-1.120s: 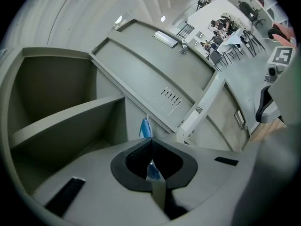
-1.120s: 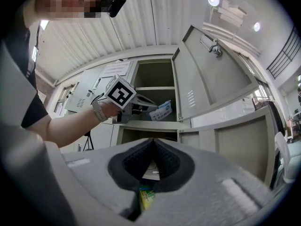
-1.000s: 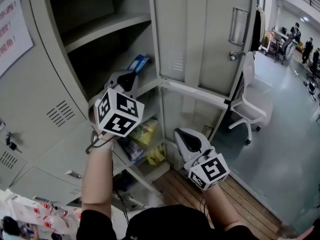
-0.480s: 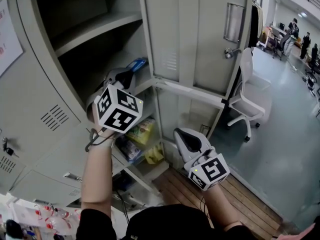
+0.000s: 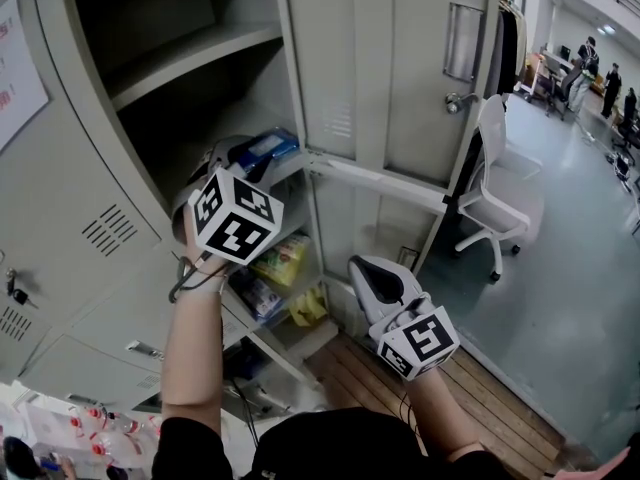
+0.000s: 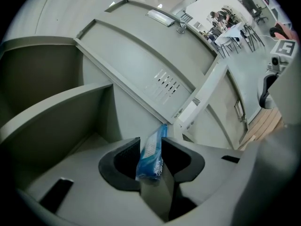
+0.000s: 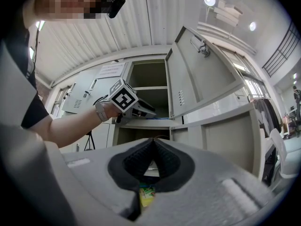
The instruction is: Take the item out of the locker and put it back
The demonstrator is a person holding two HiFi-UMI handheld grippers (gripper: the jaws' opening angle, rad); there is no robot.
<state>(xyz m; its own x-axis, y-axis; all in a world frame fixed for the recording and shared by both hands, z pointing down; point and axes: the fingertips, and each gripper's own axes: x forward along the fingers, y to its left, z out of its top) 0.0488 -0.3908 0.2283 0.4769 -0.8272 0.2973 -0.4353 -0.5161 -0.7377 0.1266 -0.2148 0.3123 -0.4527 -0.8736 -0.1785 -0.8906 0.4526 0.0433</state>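
A blue packet sits at the front edge of the locker's middle shelf. My left gripper reaches into the locker, and its jaws have just been opening. In the left gripper view the blue packet stands on edge between the spread pads of the left gripper, no longer squeezed. My right gripper hangs lower, outside the locker, shut and empty. From the right gripper view, its own tips meet, and the left gripper shows at the shelf.
The locker door stands open to the right. An upper shelf is bare. The compartment below holds a yellow-green bag and other packets. A white chair stands at the right, and people are far back.
The left gripper's jaws have parted around the blue packet, which now sits lower and shows broader at the shelf edge. The right gripper has kept still.
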